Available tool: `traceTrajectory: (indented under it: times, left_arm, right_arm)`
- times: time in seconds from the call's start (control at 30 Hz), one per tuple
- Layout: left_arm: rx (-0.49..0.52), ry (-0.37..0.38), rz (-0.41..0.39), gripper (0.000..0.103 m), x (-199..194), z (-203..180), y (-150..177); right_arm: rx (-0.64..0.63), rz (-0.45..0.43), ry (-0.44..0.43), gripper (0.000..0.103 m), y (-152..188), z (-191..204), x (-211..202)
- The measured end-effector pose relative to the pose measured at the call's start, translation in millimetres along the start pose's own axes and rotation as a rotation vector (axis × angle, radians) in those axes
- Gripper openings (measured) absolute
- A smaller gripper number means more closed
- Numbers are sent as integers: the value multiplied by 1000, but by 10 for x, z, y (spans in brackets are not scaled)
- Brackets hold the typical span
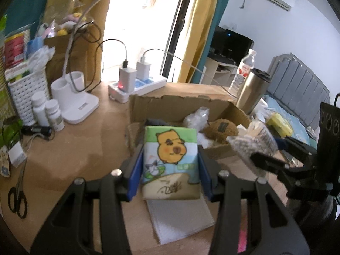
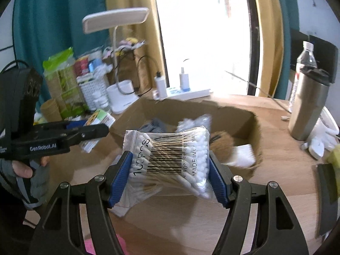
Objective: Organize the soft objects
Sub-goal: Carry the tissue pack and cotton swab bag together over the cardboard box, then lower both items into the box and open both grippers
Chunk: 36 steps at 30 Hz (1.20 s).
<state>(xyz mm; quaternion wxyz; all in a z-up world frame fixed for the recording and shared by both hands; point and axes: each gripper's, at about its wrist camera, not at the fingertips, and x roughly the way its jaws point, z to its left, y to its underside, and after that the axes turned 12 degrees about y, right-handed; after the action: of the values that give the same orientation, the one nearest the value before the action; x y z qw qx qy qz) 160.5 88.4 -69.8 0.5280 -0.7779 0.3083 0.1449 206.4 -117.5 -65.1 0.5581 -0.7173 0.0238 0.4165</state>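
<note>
My left gripper [image 1: 170, 165] is shut on a tissue pack [image 1: 171, 163] printed with a yellow capybara, held above the desk just in front of the open cardboard box [image 1: 165, 104]. My right gripper [image 2: 170, 167] is shut on a clear bag of cotton swabs [image 2: 170, 155], held over the box's near edge [image 2: 257, 136]; the bag also shows in the left wrist view [image 1: 252, 142]. Inside the box lie a brown plush [image 1: 221, 130], a bag of cotton [image 1: 196, 118] and grey cloth [image 2: 154, 126].
A steel tumbler [image 2: 308, 104] and water bottle [image 2: 305, 55] stand right of the box. A power strip [image 1: 138, 87], lamp base [image 1: 73, 99], pill bottles [image 1: 47, 111], white basket [image 1: 26, 93] and scissors [image 1: 18, 197] crowd the left. A white pad [image 1: 180, 218] lies below the tissue pack.
</note>
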Motion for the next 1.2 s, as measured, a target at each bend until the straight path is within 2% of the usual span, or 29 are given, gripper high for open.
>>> traceTrajectory:
  times: [0.3, 0.67, 1.2]
  left_arm:
    - [38, -4, 31, 49, 265, -199, -158]
    - [39, -1, 68, 49, 614, -315, -290]
    - [62, 73, 148, 49, 1161, -500, -346]
  right_arm:
    - [66, -35, 30, 72, -75, -426, 72]
    - [106, -52, 26, 72, -162, -735, 240]
    - [159, -52, 48, 72, -314, -917, 554]
